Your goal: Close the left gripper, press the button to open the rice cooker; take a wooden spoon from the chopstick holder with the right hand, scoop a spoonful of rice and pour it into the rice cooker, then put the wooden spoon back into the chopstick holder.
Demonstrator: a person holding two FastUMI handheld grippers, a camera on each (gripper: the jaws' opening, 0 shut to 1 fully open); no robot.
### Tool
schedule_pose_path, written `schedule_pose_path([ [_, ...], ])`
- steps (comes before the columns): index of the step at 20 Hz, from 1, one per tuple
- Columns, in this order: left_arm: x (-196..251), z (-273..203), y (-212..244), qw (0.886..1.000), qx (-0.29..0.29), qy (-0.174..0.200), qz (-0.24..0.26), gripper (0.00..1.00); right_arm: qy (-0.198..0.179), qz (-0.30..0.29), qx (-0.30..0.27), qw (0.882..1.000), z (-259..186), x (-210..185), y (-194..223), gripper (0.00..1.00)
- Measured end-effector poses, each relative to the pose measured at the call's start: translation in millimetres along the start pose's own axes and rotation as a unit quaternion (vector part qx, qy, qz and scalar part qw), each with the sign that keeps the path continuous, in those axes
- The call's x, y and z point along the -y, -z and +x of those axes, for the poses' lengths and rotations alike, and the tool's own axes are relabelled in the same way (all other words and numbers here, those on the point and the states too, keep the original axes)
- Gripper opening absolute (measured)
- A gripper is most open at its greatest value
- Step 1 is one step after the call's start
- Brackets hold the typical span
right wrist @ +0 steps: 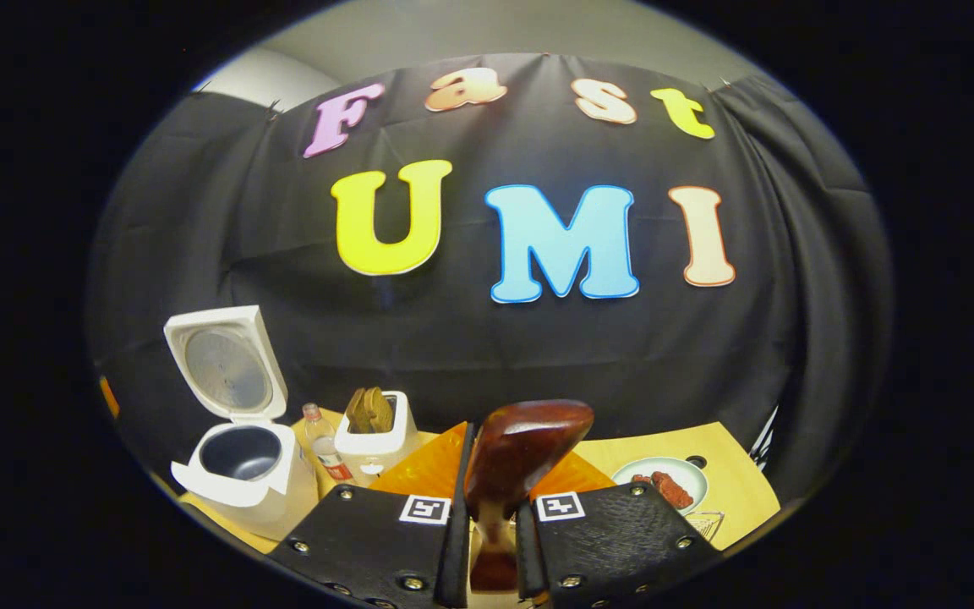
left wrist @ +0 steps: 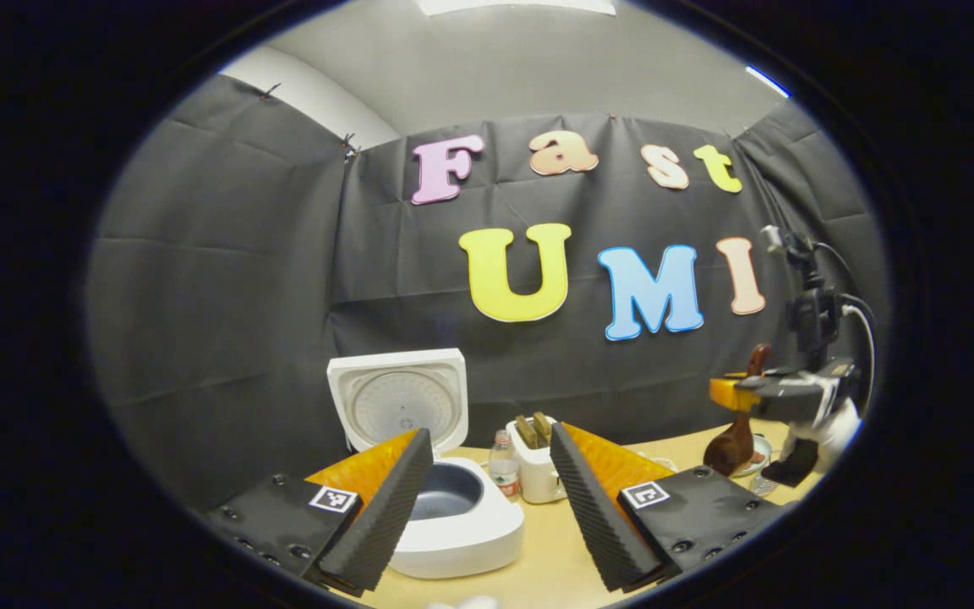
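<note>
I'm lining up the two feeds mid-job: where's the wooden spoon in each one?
Left gripper view: wooden spoon at far right, held by the right gripper above the table.
Right gripper view: bottom centre, its handle clamped between the fingers, bowl up.
Shared landmark: the open rice cooker, lid raised, left of the chopstick holder.

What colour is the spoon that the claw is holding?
The wooden spoon is a dark, glossy reddish brown, clearest in the right gripper view.

Both grippers' black screwed plates carry square markers; the right gripper [left wrist: 728, 392] trails cables.
</note>
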State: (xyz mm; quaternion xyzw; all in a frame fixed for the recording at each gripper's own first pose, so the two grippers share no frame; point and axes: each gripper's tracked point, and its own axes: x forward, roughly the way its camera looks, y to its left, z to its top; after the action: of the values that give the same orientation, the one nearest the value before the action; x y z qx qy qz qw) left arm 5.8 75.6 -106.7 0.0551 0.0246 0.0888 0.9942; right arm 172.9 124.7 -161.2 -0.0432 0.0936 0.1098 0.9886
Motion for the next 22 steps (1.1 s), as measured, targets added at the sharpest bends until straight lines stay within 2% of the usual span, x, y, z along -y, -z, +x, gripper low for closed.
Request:
schedule_pose_path([
  [6, 1.1, -7.2, -1.9, 1.000, 0.011, 0.007, 0.013, 0.99, 0.005, -0.138, -0.019, 0.990, 17.2, -24.5, 58.5, 0.23],
  [10, -3.1, -10.1, 1.4, 1.000, 0.010, 0.006, 0.022, 0.99, -0.004, -0.181, -0.042, 0.983, 27.5, -37.4, 95.8, 0.23],
  [13, -3.0, -9.8, 4.0, 0.999, 0.009, 0.006, 0.030, 0.99, -0.003, -0.192, -0.059, 0.980, 30.3, -42.0, 121.3, 0.23],
  [16, -2.3, -9.0, 9.5, 1.000, 0.006, 0.010, 0.027, 0.95, 0.001, -0.197, -0.077, 0.977, 35.2, -41.5, 143.5, 0.23],
  [20, -4.8, -8.8, 15.7, 1.000, -0.001, 0.011, 0.027, 0.95, 0.005, -0.178, -0.099, 0.979, 42.1, -38.3, 165.1, 0.23],
  [22, -3.7, -6.9, 17.3, 1.000, -0.002, 0.012, 0.029, 0.95, -0.008, -0.150, -0.106, 0.983, 41.4, -45.2, 169.8, 0.23],
])
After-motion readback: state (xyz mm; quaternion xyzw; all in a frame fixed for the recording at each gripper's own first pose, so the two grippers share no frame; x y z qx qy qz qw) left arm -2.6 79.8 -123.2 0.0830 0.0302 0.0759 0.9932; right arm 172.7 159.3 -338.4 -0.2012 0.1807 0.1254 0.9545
